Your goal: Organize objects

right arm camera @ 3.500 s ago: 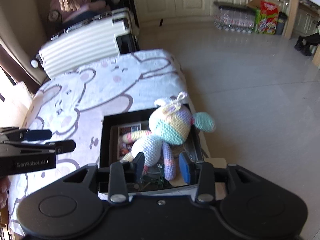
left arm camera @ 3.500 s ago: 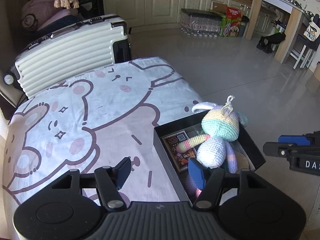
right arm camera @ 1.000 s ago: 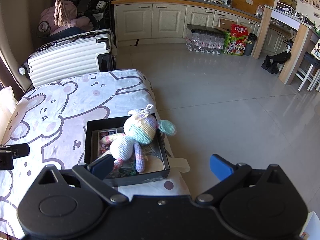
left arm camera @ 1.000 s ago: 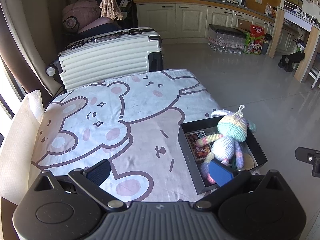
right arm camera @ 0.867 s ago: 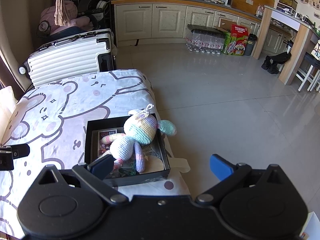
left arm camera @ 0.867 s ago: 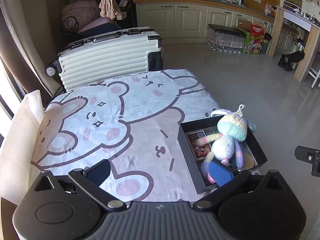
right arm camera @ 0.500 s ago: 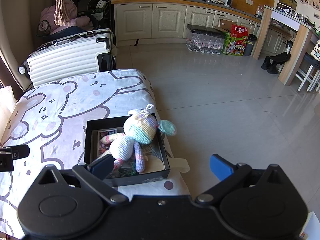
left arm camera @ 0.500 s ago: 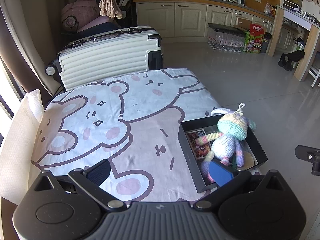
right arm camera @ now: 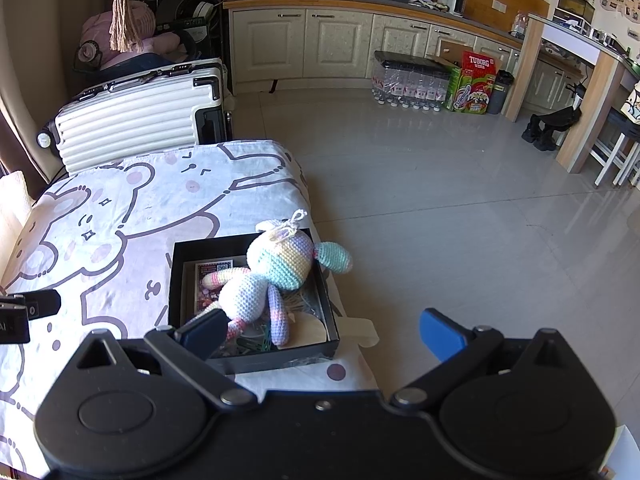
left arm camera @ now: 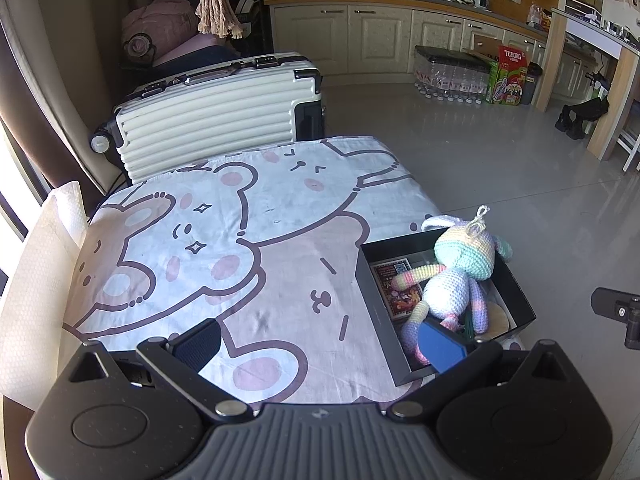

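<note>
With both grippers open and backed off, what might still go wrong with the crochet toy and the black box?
1. The crochet toy sits proud of the black box, its ear over the rim; it may tumble out.
2. The box sits at the table's corner near the cloth edge; a nudge might push it off.

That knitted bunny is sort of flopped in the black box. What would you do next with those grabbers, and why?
Probably nothing big: nudge the crocheted bunny down with the right gripper. Its head and one ear hang over the rim of the black box, on top of the card. Both the right and left gripper are open and hold nothing.
</note>
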The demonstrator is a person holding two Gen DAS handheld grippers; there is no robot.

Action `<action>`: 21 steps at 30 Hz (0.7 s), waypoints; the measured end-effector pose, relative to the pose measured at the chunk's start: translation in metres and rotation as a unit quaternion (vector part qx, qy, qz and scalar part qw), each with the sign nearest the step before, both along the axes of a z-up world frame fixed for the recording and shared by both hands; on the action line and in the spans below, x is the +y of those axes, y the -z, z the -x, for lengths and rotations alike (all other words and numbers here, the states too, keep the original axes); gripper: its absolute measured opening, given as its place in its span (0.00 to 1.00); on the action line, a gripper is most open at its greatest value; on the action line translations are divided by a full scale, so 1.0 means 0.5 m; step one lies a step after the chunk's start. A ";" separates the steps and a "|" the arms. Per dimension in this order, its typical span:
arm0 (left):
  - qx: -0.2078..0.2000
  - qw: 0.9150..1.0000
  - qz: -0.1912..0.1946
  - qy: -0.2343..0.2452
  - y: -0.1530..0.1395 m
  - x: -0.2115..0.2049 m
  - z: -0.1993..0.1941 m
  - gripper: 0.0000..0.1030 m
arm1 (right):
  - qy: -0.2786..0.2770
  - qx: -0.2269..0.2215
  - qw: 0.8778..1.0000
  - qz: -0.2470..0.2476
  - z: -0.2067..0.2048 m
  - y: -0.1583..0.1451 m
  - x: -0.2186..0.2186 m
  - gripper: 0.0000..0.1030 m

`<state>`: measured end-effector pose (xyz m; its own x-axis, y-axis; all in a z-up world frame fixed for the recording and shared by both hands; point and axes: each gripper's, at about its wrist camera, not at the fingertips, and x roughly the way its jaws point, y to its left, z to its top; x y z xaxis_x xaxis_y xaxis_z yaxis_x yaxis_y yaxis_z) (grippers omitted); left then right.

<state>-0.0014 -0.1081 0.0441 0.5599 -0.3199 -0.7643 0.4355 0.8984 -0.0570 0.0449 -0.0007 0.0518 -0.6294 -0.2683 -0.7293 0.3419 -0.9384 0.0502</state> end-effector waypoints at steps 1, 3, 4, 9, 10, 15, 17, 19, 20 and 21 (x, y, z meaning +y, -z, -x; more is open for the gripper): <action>0.000 1.000 0.000 0.000 0.000 0.000 0.000 1.00 | 0.000 0.000 1.000 0.000 0.000 -0.001 0.000 1.00; -0.001 1.000 0.000 0.001 -0.001 0.000 -0.001 1.00 | 0.000 0.001 1.000 0.000 0.000 -0.003 0.001 1.00; -0.001 1.000 0.000 0.001 -0.001 0.000 -0.001 1.00 | 0.000 0.002 1.000 0.000 0.001 -0.005 0.002 1.00; -0.002 1.000 0.000 0.003 -0.003 0.000 -0.002 1.00 | 0.000 0.002 1.000 -0.001 0.001 -0.006 0.002 1.00; -0.002 1.000 0.000 0.003 -0.003 0.000 -0.002 1.00 | 0.000 0.002 1.000 0.000 0.001 -0.006 0.001 1.00; -0.003 1.000 -0.001 0.004 -0.003 0.000 -0.002 1.00 | 0.000 0.002 1.000 -0.001 0.001 -0.005 0.002 1.00; -0.003 1.000 0.000 0.004 -0.003 0.000 -0.002 1.00 | 0.000 0.002 1.000 -0.001 0.001 -0.005 0.001 1.00; -0.003 1.000 -0.001 0.004 -0.003 0.000 -0.002 1.00 | 0.000 0.002 1.000 -0.001 0.001 -0.006 0.002 1.00; -0.003 1.000 0.000 0.004 -0.003 -0.001 -0.002 1.00 | 0.000 0.002 1.000 0.000 0.001 -0.005 0.001 1.00; -0.002 1.000 0.000 0.004 -0.003 0.000 -0.002 1.00 | 0.000 0.002 1.000 0.000 0.001 -0.005 0.002 1.00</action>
<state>-0.0004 -0.1080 0.0456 0.5613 -0.3235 -0.7618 0.4424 0.8952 -0.0541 0.0443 0.0002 0.0545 -0.6321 -0.2678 -0.7271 0.3423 -0.9384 0.0480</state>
